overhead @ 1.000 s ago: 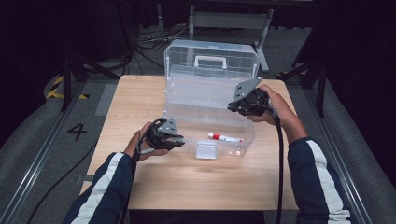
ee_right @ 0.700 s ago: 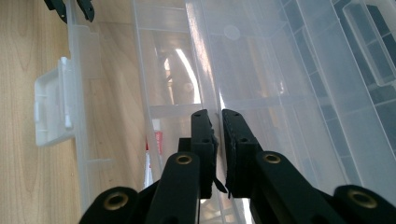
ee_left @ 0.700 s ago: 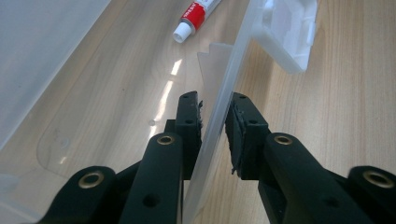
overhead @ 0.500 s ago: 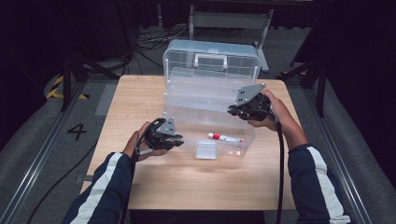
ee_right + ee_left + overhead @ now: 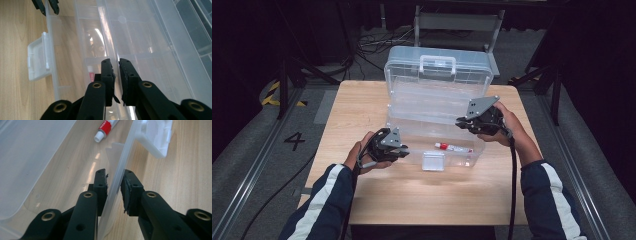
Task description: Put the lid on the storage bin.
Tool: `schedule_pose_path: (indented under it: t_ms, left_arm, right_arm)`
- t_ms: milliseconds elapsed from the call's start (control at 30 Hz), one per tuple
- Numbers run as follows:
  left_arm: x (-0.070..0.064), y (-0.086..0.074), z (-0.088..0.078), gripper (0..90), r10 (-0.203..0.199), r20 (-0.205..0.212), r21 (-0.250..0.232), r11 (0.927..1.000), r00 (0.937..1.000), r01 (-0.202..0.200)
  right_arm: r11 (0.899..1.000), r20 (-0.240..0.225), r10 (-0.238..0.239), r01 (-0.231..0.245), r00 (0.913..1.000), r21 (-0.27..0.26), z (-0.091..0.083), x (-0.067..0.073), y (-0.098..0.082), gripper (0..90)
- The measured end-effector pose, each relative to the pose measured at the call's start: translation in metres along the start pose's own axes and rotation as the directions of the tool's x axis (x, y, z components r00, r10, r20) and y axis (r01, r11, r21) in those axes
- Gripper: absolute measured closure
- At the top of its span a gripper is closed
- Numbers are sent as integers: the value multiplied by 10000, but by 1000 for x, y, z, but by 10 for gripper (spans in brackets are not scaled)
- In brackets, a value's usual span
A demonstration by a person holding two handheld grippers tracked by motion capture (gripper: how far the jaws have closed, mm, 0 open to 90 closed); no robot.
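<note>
2 grippers clamp the box [image 5: 437,65]: left gripper [image 5: 404,150] steadies its front wall [image 5: 125,157], while right gripper [image 5: 460,122], pinching the tray rim [image 5: 107,32], has sunk slightly, probably seating it.

A wooden table [image 5: 362,110] stands before a grey chair [image 5: 457,22].

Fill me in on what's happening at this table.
A person works a clear plastic box on the wooden table with two hand-held tongs. The left tongs pinch the box's front wall; the right tongs are shut on a thin clear edge of the inner tray. The lid stands open at the back. A small tube with a red band lies inside on the bottom, and the white latch hangs at the front.
</note>
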State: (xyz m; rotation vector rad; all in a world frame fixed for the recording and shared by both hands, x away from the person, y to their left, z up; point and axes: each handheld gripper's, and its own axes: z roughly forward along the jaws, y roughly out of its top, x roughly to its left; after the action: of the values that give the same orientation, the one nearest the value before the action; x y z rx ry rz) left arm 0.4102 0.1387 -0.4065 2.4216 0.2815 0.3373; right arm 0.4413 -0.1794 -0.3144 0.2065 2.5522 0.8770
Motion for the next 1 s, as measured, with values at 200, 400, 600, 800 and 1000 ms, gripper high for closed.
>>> schedule_pose_path:
  t_ms: [200, 400, 600, 800, 1000]
  left_arm:
    - [2, -7, -13, 686, -350, -35, -471, 9983, 9994, 348]
    - [3, -16, -31, 687, -716, -40, -938, 9931, 9974, 709]
    - [4, -23, -46, 734, -985, -81, -1240, 9876, 9951, 967]
    - [4, -24, -54, 809, -1112, -212, -1138, 9876, 9936, 1081]
    - [8, -30, -57, 898, -1276, -626, -881, 9886, 9898, 1219]
  right_arm:
    - [10000, 69, 29, -28, 10000, -26, 0, 1, -1, 820]
    - [9999, 106, 108, -107, 9999, -91, -1, 1, -2, 816]
    - [9999, 129, 88, -87, 9999, -108, -1, 1, -2, 814]
    - [9998, 205, 101, -97, 9997, -178, -1, 2, -3, 812]
    - [9996, 277, 170, -164, 9995, -217, -1, 3, -4, 808]
